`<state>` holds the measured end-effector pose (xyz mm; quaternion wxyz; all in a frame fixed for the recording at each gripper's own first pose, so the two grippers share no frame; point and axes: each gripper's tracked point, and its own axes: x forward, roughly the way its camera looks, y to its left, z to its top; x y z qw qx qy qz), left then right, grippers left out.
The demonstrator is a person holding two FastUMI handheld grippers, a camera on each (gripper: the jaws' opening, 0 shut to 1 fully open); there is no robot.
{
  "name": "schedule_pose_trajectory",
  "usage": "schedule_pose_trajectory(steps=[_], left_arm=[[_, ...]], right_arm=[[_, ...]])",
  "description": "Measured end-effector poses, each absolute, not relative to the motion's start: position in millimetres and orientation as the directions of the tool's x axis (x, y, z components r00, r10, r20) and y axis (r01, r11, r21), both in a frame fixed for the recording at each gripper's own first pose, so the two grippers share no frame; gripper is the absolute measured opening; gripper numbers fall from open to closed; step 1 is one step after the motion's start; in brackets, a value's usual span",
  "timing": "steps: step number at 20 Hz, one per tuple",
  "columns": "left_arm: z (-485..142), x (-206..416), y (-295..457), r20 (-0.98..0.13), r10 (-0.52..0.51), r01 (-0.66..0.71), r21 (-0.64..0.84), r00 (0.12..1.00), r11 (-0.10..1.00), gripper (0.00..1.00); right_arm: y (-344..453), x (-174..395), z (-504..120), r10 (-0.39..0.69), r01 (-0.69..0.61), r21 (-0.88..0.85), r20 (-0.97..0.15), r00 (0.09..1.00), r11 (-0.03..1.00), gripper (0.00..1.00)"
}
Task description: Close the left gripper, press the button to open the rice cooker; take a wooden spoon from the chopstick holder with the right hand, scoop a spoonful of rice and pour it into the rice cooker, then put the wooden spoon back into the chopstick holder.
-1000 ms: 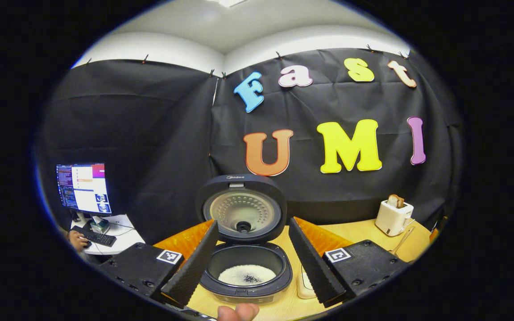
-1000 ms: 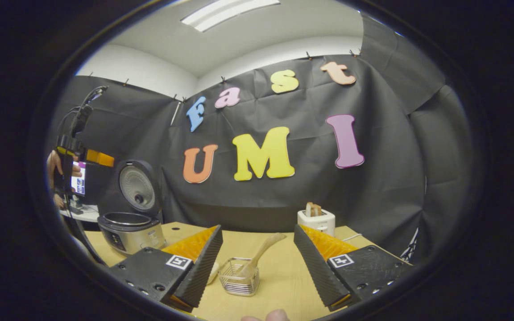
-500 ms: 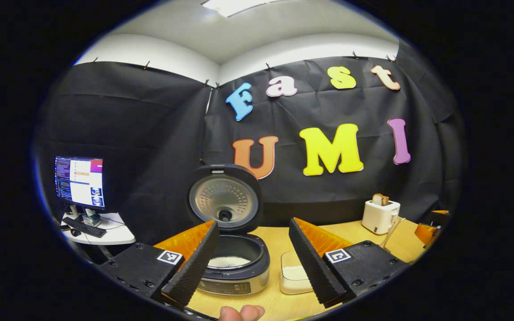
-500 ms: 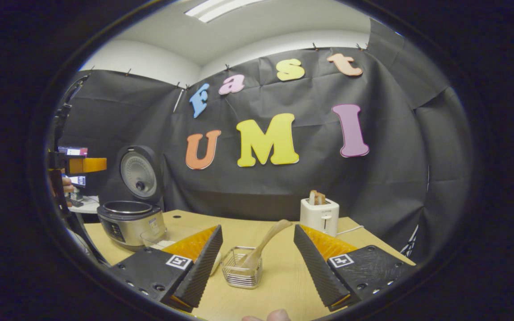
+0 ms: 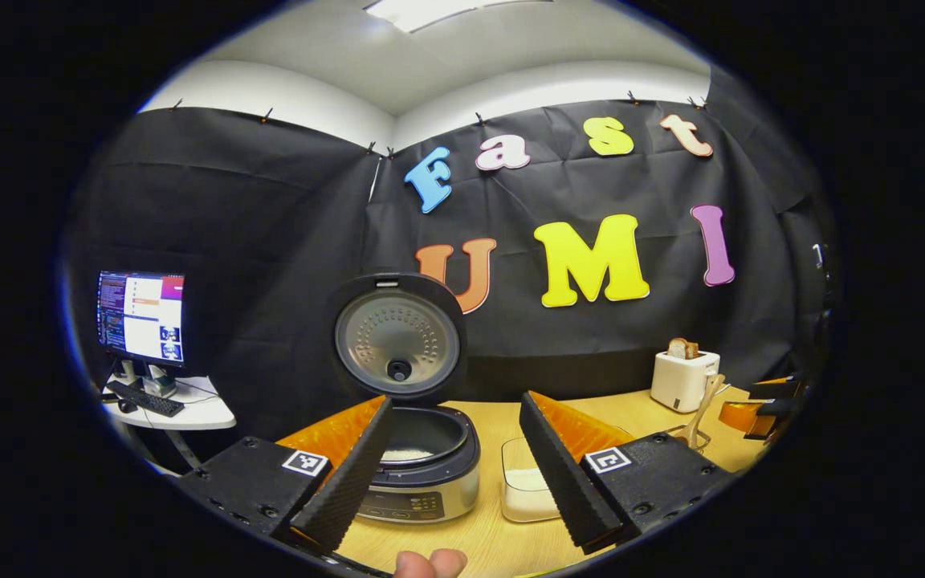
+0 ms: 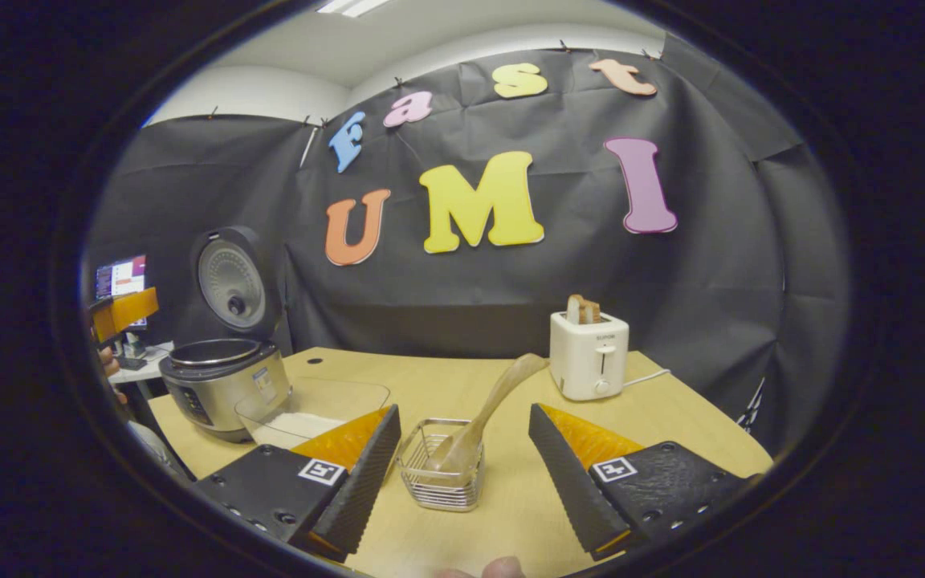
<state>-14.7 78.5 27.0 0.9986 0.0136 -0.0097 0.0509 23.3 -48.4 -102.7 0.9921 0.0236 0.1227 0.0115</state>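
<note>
Right gripper (image 6: 462, 474) spread wide, wooden spoon (image 6: 485, 417) leaning in chopstick holder (image 6: 442, 464) dead ahead between fingers, left gripper (image 5: 456, 466) spread too, rice cooker (image 5: 418, 470) open ahead; spoon-grab step, next advance and pinch handle.

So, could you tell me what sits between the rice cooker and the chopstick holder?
In the right gripper view, a clear container of rice sits between the rice cooker and chopstick holder.

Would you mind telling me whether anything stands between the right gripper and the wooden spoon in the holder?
Nothing visible does. In the right gripper view the right gripper is open, and the wooden spoon leans out of the wire chopstick holder straight ahead between its fingers. The rice container sits off to one side.
</note>
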Motion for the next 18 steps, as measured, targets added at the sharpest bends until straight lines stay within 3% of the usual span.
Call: schedule_pose_trajectory(steps=[2, 4, 5, 6, 8, 13, 15, 17, 18], left_arm=[[29.2, -21.1, 83.1, 0.035, 0.119, -0.121, 0.043, 0.992, 0.992, 1.00], [30.6, -23.2, 81.9, 0.042, 0.110, -0.112, 0.046, 0.993, 0.993, 1.00], [30.6, -23.8, 82.2, 0.044, 0.107, -0.108, 0.042, 0.993, 0.993, 1.00], [31.7, -24.8, 84.1, 0.047, 0.110, -0.112, 0.040, 0.993, 0.993, 1.00], [34.1, -26.8, 87.2, 0.052, 0.112, -0.114, 0.036, 0.992, 0.993, 1.00], [29.5, -26.8, 92.7, 0.042, 0.112, -0.114, 0.042, 0.993, 0.993, 1.00], [28.2, -26.0, 95.8, 0.040, 0.116, -0.118, 0.046, 0.992, 0.992, 1.00], [26.3, -24.7, 96.0, 0.035, 0.113, -0.115, 0.047, 0.993, 0.992, 1.00], [25.3, -24.1, 97.3, 0.030, 0.112, -0.113, 0.050, 0.993, 0.992, 1.00]], right_arm=[[-47.5, 33.7, -108.7, 0.028, -0.013, 0.060, -0.266, 0.964, 0.998, 0.96], [-48.4, 44.6, -118.1, 0.032, -0.009, 0.078, -0.291, 0.956, 0.997, 0.92], [-49.4, 50.4, -121.4, 0.032, -0.006, 0.087, -0.306, 0.952, 0.996, 0.96], [-49.9, 56.0, -123.8, 0.036, -0.004, 0.100, -0.318, 0.947, 0.995, 0.91], [-56.2, 65.9, -131.3, 0.032, 0.012, 0.124, -0.344, 0.938, 0.992, 0.96], [-68.0, 97.0, -143.7, 0.015, 0.047, 0.157, -0.373, 0.928, 0.986, 0.96], [-68.8, 106.2, -147.6, 0.021, 0.042, 0.157, -0.377, 0.926, 0.987, 0.91], [-68.3, 113.5, -147.3, 0.033, 0.039, 0.184, -0.373, 0.927, 0.982, 0.95], [-67.6, 117.1, -150.1, 0.038, 0.037, 0.192, -0.373, 0.927, 0.981, 0.90]])
